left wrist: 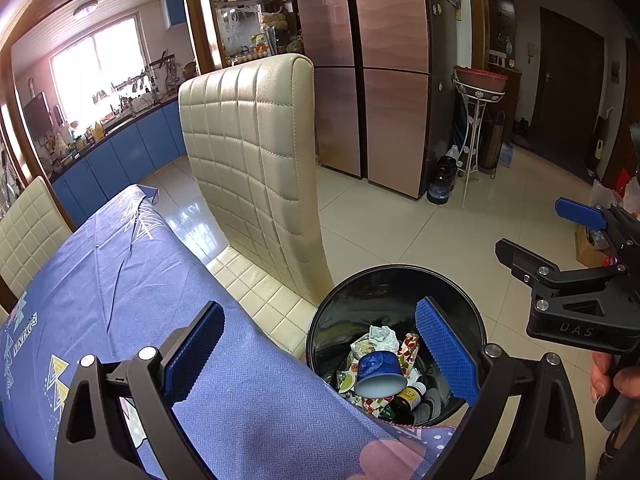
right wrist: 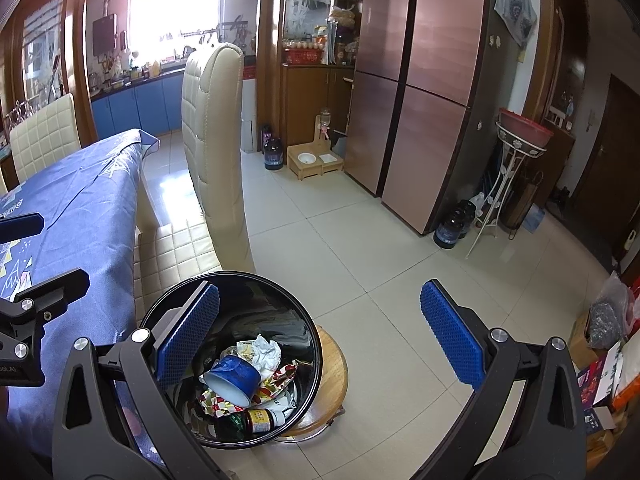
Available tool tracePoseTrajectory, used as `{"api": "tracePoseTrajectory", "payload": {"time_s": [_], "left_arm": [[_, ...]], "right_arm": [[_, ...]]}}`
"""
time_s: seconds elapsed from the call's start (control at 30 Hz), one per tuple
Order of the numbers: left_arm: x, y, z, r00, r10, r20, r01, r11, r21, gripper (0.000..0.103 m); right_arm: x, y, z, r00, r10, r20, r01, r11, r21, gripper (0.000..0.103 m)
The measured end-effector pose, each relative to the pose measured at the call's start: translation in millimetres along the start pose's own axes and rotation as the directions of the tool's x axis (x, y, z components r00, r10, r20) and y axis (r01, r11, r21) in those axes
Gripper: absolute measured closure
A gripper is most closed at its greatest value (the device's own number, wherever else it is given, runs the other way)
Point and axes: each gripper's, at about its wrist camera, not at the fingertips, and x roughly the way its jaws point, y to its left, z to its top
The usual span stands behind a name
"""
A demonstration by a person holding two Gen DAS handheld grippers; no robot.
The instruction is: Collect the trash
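Left wrist view: my left gripper [left wrist: 320, 356] is spread wide and empty, one pad over the tablecloth [left wrist: 132, 280], the other over the bin [left wrist: 320, 320]. The bin stands just beside the table edge, so trash drops straight in. Inside lie a blue cup [left wrist: 378, 372], crumpled paper [left wrist: 382, 336] and a small bottle [left wrist: 408, 398]. The chair [left wrist: 256, 160] stands behind the bin.

Right wrist view: my right gripper [right wrist: 320, 336] is likewise spread and empty, above the bin's far side. The bin rests on a wooden stool [right wrist: 332, 364]. I judge the collected items already deposited. Boxes [right wrist: 600, 368] lie well apart from the bin.
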Motion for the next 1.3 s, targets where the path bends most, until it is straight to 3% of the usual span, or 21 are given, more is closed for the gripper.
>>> {"api": "tracePoseTrajectory", "payload": {"time_s": [0.7, 0.83, 0.93, 1.3], "left_arm": [[-7, -4, 1, 0.998, -0.065, 0.018, 0.065, 0.998, 0.017, 0.009], [-17, -3, -4, 0.994, 0.089, 0.07, -0.088, 0.996, -0.017, 0.007], [-18, -10, -4, 0.997, 0.063, 0.052, -0.064, 0.998, 0.028, 0.007], [-18, -8, -5, 0.999, 0.016, 0.035, -0.017, 0.999, 0.033, 0.007]], "right_arm": [[3, 4, 0, 1.0, 0.002, -0.005, -0.002, 1.0, -0.005, 0.004], [4, 4, 0, 1.0, 0.004, -0.005, -0.004, 1.0, -0.007, 0.004], [4, 5, 0, 1.0, 0.004, -0.005, -0.004, 1.0, -0.008, 0.004], [5, 7, -2, 1.0, 0.006, -0.008, -0.006, 1.0, -0.006, 0.004]]}}
